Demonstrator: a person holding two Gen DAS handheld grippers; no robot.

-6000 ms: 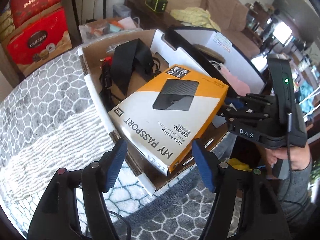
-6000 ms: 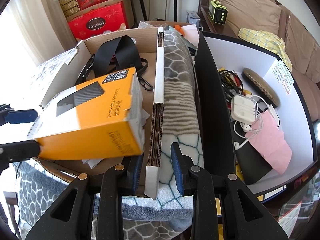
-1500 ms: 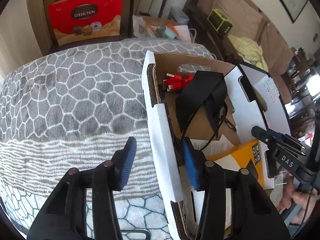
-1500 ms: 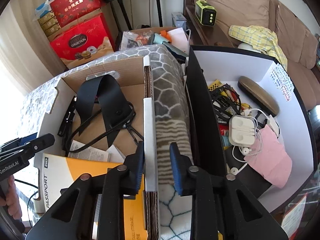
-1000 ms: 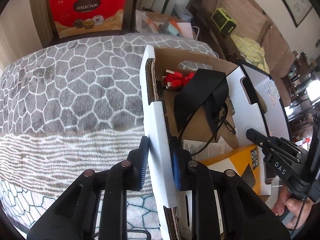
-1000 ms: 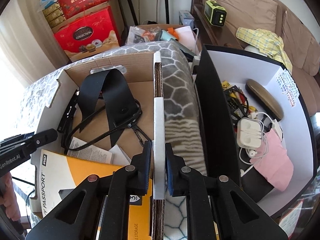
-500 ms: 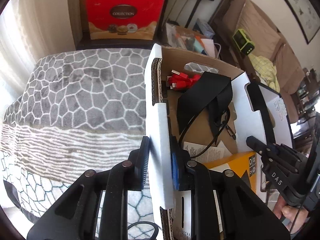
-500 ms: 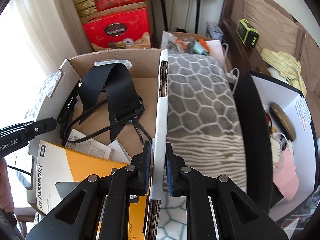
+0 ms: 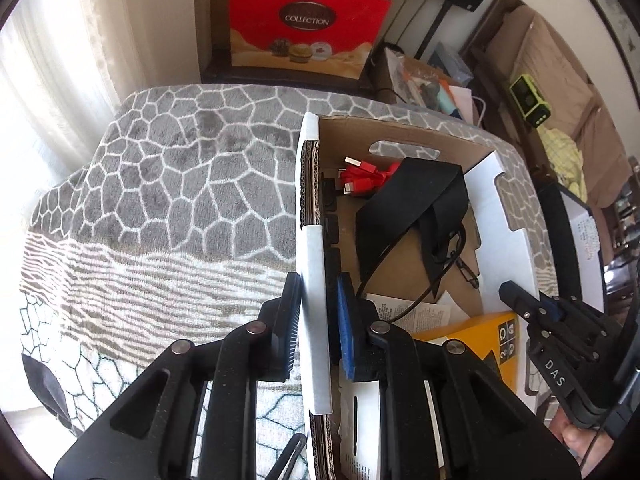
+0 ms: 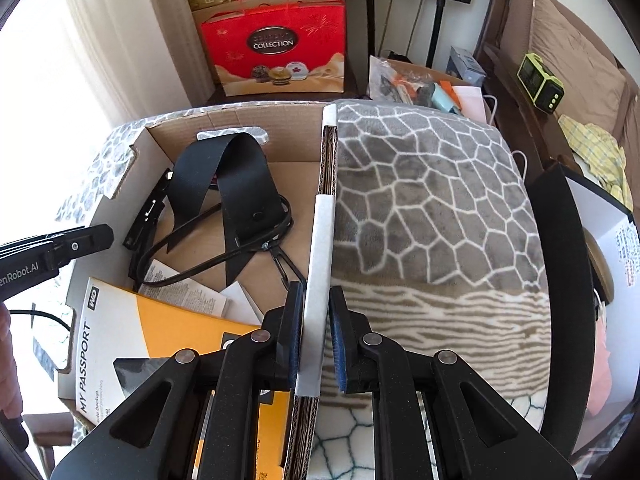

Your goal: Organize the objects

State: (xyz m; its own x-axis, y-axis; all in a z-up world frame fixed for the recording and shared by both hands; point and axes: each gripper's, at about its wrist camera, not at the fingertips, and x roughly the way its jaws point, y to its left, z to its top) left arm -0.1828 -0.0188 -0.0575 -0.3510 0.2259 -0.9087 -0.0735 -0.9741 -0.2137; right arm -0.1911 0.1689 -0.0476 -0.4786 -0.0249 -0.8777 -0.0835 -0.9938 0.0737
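open-topped cardboard box [image 9: 404,142], white outside, brown corrugated inside, flaps upright.

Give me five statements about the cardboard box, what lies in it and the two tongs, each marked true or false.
1. Both tongs clamp side walls of the cardboard box: left tongs, right tongs. True.
2. The orange hard-drive box lies on the blanket outside. False: it lies inside the cardboard box.
3. A black strap lies in the box. True.
4. The red cables sit near the box's far end. True.
5. The right tongs stand open over the blanket. False: they are shut on the box wall.
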